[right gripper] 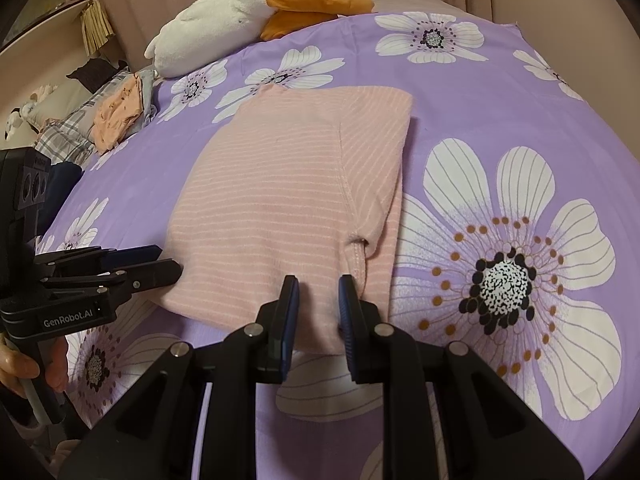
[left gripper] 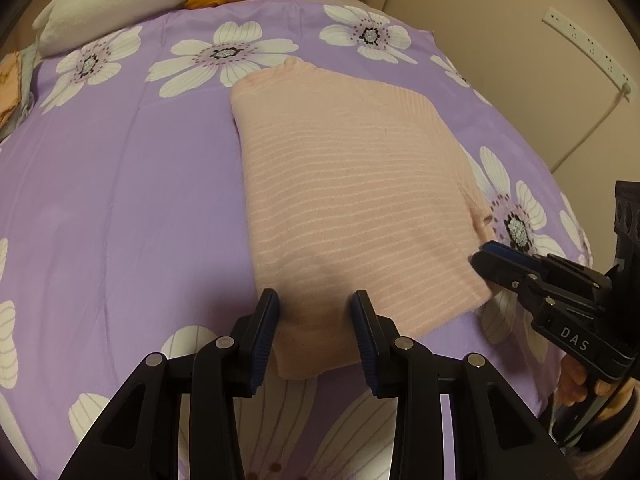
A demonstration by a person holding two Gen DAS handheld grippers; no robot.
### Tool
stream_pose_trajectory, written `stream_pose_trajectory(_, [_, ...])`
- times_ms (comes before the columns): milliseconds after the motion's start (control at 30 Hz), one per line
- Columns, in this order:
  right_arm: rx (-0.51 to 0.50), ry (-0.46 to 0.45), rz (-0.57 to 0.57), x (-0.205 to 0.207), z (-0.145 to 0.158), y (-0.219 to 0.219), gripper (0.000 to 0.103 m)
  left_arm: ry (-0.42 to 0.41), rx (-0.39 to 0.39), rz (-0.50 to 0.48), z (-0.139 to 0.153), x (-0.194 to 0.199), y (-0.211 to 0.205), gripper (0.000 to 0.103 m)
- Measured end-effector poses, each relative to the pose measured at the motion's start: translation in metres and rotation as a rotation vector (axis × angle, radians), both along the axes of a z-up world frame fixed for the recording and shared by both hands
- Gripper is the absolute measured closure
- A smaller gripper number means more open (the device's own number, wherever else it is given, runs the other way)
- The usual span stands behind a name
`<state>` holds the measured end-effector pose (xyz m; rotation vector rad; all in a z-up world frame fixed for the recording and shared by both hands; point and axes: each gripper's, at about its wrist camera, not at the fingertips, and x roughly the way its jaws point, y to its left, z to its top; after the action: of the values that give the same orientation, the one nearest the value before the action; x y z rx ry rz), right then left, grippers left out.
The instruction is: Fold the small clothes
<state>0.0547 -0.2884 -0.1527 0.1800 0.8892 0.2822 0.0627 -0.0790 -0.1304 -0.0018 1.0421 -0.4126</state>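
Note:
A pink striped garment (left gripper: 352,200) lies folded into a rectangle on the purple flowered bedsheet (left gripper: 120,200); it also shows in the right wrist view (right gripper: 280,200). My left gripper (left gripper: 314,320) is open, its fingers astride the garment's near left corner. My right gripper (right gripper: 318,304) is open, its fingers astride the near right corner by the folded sleeve (right gripper: 372,184). The right gripper shows at the garment's right edge in the left wrist view (left gripper: 486,260). The left gripper shows at the garment's left edge in the right wrist view (right gripper: 168,262).
A white plush goose with orange feet (right gripper: 240,12) lies at the far end of the bed. A pile of other clothes (right gripper: 116,120) sits at the bed's far left. A white power strip (left gripper: 588,44) hangs on the wall to the right.

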Motion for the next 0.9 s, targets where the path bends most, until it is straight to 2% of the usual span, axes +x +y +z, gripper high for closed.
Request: stream_pose_trajectory(900, [-0.010, 0.002, -0.022, -0.012, 0.002, -0.003, 0.082, 0.017, -0.002, 0.015, -0.001, -0.008, 0.005, 0.067])
